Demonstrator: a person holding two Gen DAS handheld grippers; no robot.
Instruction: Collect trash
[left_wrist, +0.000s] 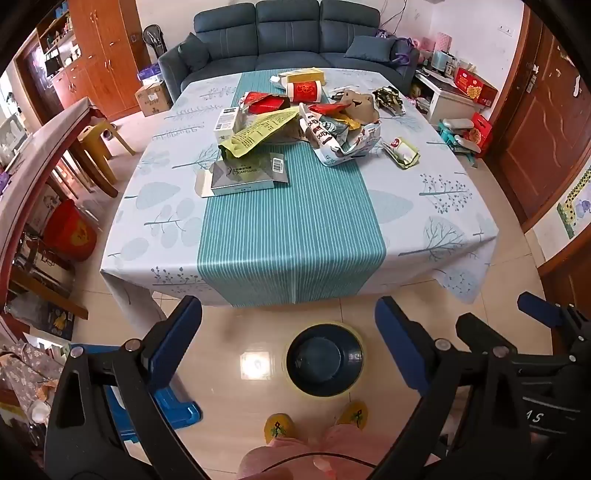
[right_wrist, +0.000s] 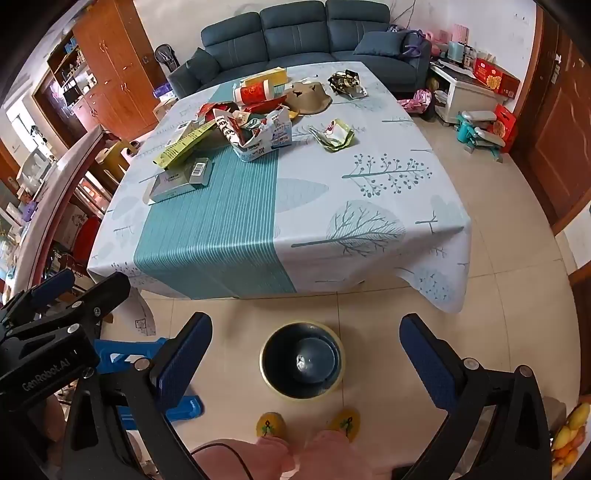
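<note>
The left gripper (left_wrist: 288, 345) gapes wide, holding nothing. The right gripper (right_wrist: 306, 360) too, both above the bin (right_wrist: 302, 363).

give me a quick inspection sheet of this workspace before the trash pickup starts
surface: table under a leaf-print cloth with a teal striped runner, near half bare
job's things: trash pile of wrappers and flattened boxes on the far half; grey box nearest; green wrapper lies apart to the right; bin on the floor in front of the table, looks empty
clutter: blue stool left of the bin
grippers: left gripper and right gripper open, holding nothing, above the floor
cables: one dark cable over the person's clothing
surroundings: sofa behind the table, wooden cabinet left, boxes right
</note>
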